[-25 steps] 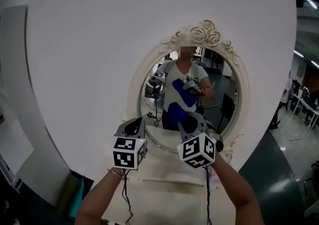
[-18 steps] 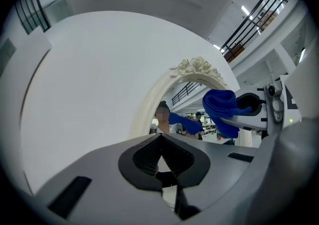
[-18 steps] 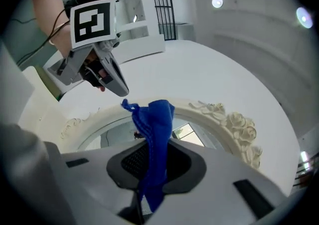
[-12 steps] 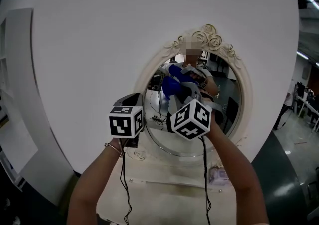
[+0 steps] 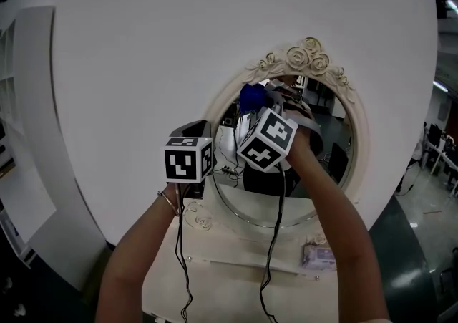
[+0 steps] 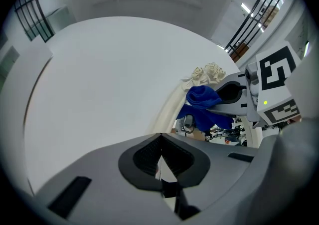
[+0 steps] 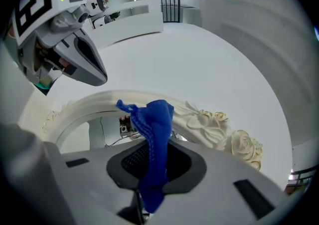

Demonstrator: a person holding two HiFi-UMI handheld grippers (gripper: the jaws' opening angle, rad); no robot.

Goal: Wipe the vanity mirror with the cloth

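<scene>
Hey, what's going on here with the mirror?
A person is working at an oval vanity mirror with a gripper in each hand. The right gripper is shut on a blue cloth and holds it up at the top of the mirror, just below the carved roses; contact with the glass can't be confirmed. The left gripper has its fingers together on nothing, off by the mirror's left edge.

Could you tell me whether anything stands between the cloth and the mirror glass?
Nothing visible does. The right gripper holds the cloth up at the top of the mirror, just below the frame's roses. The left gripper sits off by the frame's left side, out of the way.
</scene>
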